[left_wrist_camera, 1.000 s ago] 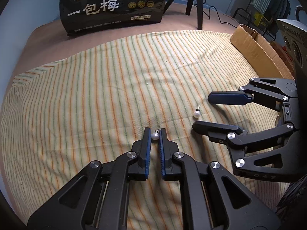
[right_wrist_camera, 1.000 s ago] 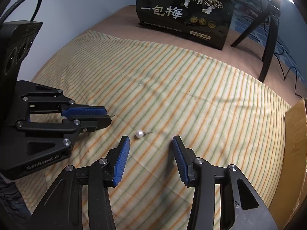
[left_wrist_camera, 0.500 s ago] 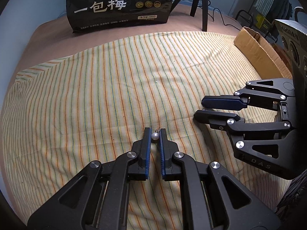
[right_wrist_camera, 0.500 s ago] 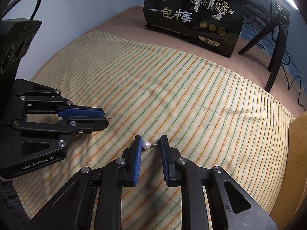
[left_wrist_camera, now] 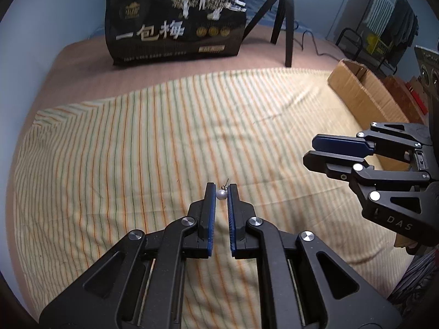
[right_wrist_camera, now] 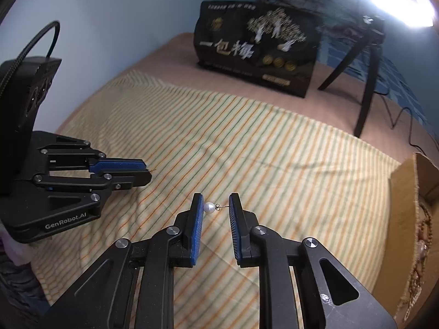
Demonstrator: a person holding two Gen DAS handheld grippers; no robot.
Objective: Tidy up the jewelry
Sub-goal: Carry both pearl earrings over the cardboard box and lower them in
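The small words on the black bag (left_wrist_camera: 175, 24) were too blurry to read. The cardboard box (right_wrist_camera: 406, 200) was cut off by the picture's edge, and the beads (right_wrist_camera: 421, 235) beside it were blurry. In the left view, the right hand-held gripper (left_wrist_camera: 311, 150) hid its pearl.

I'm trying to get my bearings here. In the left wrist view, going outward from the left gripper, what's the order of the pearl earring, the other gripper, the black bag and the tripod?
1. pearl earring, between the left gripper's fingers.
2. right gripper, off to the right.
3. black bag, far back, left of centre.
4. tripod, far back right; too close to the bag to rank firmly.
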